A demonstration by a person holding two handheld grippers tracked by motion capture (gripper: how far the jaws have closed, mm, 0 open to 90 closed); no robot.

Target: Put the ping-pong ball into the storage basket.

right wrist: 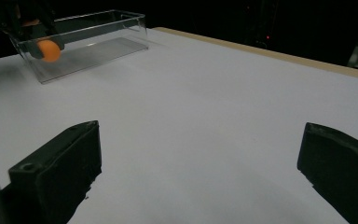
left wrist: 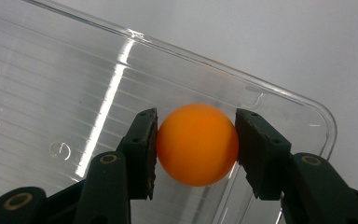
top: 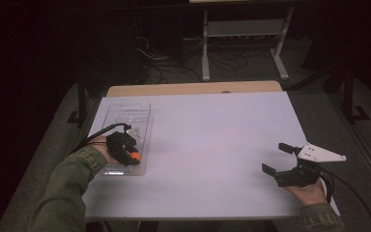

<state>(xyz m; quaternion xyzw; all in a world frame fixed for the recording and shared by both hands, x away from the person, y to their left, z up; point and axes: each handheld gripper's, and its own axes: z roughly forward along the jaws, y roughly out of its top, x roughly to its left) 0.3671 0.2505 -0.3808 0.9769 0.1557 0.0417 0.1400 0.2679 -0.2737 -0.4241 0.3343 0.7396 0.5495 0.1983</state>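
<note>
While the left gripper hangs over the clear rectangular plastic tray, its two black jaws are clamped on a small orange ball, one pad pressed against each side of it. Seen in the left gripper view, the ball sits at the centre of the frame, above the tray's ribbed transparent floor and near the tray's rounded corner at the right. Whether the ball touches the tray floor cannot be told.

Across the high view, the left gripper appears at the lower left of the frame, over the near end of the tray, with the orange ball visible at its tip. A green sleeve runs from the bottom left edge up to the hand holding it. The tray lies lengthwise on the white table top, close to its left edge.

At the lower right of the high view, the right gripper rests low over the table, well apart from the tray. Its jaws stand wide apart with nothing between them. The right gripper view confirms this: bare white table lies between the two jaws, and the tray with the ball shows in the upper left of that frame.
</note>
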